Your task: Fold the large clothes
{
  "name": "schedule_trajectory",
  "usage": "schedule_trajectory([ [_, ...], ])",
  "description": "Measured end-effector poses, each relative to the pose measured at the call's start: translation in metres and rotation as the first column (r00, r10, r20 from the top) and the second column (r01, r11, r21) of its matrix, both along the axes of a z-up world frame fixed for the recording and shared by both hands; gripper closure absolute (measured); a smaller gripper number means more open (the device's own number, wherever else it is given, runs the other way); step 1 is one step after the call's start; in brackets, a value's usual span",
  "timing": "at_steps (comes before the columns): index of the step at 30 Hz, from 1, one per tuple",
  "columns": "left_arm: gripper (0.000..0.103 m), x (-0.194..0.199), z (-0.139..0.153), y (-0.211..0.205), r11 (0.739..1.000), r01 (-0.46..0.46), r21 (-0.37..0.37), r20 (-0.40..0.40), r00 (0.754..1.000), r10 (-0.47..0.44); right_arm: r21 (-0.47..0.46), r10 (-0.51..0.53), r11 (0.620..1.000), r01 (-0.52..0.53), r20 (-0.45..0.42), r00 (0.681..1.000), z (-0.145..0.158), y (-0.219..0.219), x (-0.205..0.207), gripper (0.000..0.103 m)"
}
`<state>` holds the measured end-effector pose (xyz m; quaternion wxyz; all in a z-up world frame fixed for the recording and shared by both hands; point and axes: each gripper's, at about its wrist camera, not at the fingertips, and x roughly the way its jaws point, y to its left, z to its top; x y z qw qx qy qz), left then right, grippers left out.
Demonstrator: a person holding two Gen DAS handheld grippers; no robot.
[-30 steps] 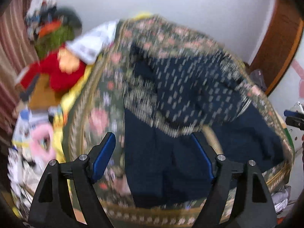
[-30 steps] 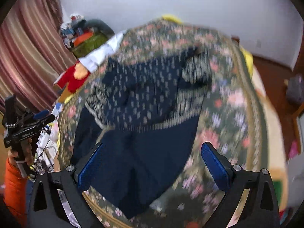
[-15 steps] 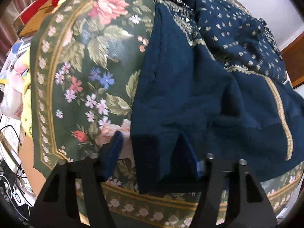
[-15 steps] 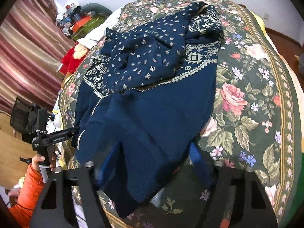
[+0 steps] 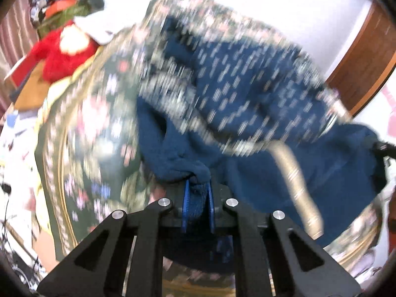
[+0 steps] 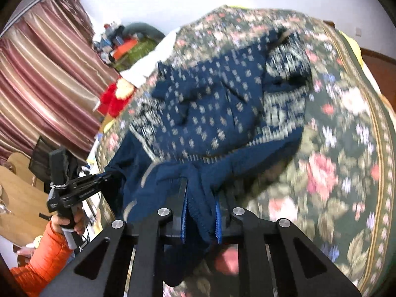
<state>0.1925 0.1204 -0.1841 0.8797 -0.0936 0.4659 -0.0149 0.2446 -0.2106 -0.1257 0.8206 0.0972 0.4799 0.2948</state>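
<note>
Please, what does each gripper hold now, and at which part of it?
Both hold the navy sweater. The left gripper and the right gripper have just closed, each pinching a bunch of its plain near hem edge.

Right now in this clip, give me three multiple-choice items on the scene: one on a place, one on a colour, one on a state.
1. Where does the navy sweater lie?
A. on the floral bedspread
B. on a chair
C. on the floor

2. What colour is the plush toy beside the bed?
A. green
B. red
C. white

3. How does the left gripper stand?
A. wide open above the cloth
B. shut on nothing
C. shut on the sweater's edge

Key: 1 A, the bedspread's flowers show all around the sweater. 2 B, its body is bright red in both views. 3 C, navy knit is bunched between the blue pads; the right gripper pinches it likewise, both jaws having just closed.
</note>
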Motion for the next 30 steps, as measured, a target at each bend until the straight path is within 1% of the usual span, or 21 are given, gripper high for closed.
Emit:
schedule_trajectory([
  [2, 0.091, 0.011, 0.024, 0.000, 1.000, 0.016, -0.014, 0.061, 0.998, -0.015, 0.003, -0.021, 1.000, 0.021, 0.039, 0.999, 0.011, 0.003, 0.013, 0.090],
  [4, 0.091, 0.027, 0.049, 0.003, 0.998, 0.033, -0.047, 0.117, 0.993, -0.027, 0.000, -0.079, 0.997, 0.079, 0.091, 0.993, 0.025, 0.000, 0.031, 0.091],
  [6, 0.092, 0.051, 0.068, 0.010, 0.996, 0.034, -0.079, 0.161, 0.987, -0.021, 0.017, -0.122, 0.993, 0.121, 0.115, 0.986, 0.037, -0.002, 0.056, 0.091],
  [7, 0.092, 0.070, 0.078, 0.016, 0.996, 0.018, -0.085, 0.180, 0.984, -0.002, 0.024, -0.145, 0.989, 0.143, 0.119, 0.982, 0.042, -0.002, 0.072, 0.091],
  [9, 0.092, 0.095, 0.086, 0.026, 0.997, -0.017, -0.081, 0.198, 0.980, 0.033, 0.024, -0.184, 0.983, 0.183, 0.128, 0.974, 0.047, -0.001, 0.101, 0.091],
  [11, 0.092, 0.124, 0.090, 0.042, 0.993, -0.085, -0.088, 0.202, 0.974, 0.101, 0.016, -0.228, 0.973, 0.228, 0.135, 0.964, 0.050, -0.001, 0.139, 0.091],
  [12, 0.092, 0.140, 0.089, 0.052, 0.988, -0.123, -0.094, 0.196, 0.971, 0.139, -0.004, -0.239, 0.970, 0.242, 0.143, 0.960, 0.049, 0.001, 0.155, 0.091],
  [14, 0.092, 0.171, 0.083, 0.071, 0.977, -0.202, -0.072, 0.186, 0.959, 0.213, -0.038, -0.257, 0.964, 0.265, 0.150, 0.955, 0.045, 0.003, 0.182, 0.091],
  [16, 0.092, 0.202, 0.070, 0.087, 0.964, -0.265, -0.035, 0.164, 0.950, 0.267, -0.081, -0.278, 0.953, 0.291, 0.135, 0.951, 0.029, 0.005, 0.218, 0.091],
  [17, 0.092, 0.215, 0.060, 0.094, 0.959, -0.281, -0.034, 0.146, 0.948, 0.283, -0.085, -0.284, 0.952, 0.295, 0.121, 0.951, 0.023, 0.004, 0.229, 0.091],
  [18, 0.092, 0.232, 0.045, 0.102, 0.953, -0.298, -0.044, 0.109, 0.947, 0.301, -0.095, -0.291, 0.949, 0.300, 0.095, 0.952, 0.011, 0.004, 0.246, 0.091],
  [19, 0.092, 0.239, 0.033, 0.106, 0.951, -0.306, -0.050, 0.081, 0.948, 0.309, -0.102, -0.295, 0.948, 0.301, 0.072, 0.953, 0.001, 0.003, 0.257, 0.091],
  [20, 0.092, 0.251, 0.018, 0.110, 0.948, -0.316, -0.041, 0.046, 0.947, 0.317, -0.110, -0.295, 0.948, 0.299, 0.055, 0.954, -0.009, 0.003, 0.266, 0.091],
  [23, 0.091, 0.271, -0.018, 0.111, 0.953, -0.300, 0.034, -0.002, 0.954, 0.301, -0.123, -0.278, 0.954, 0.275, -0.008, 0.961, -0.041, -0.001, 0.286, 0.091],
  [25, 0.090, 0.278, -0.036, 0.112, 0.956, -0.286, 0.067, -0.018, 0.958, 0.287, -0.091, -0.256, 0.963, 0.253, -0.033, 0.966, -0.052, -0.008, 0.291, 0.091],
  [28, 0.088, 0.282, -0.048, 0.120, 0.958, -0.270, 0.093, -0.027, 0.961, 0.274, -0.036, -0.209, 0.978, 0.207, -0.076, 0.975, -0.054, -0.022, 0.295, 0.091],
  [30, 0.087, 0.282, -0.046, 0.122, 0.968, -0.236, 0.083, -0.035, 0.970, 0.240, -0.027, -0.182, 0.983, 0.180, -0.094, 0.979, -0.050, -0.027, 0.296, 0.091],
])
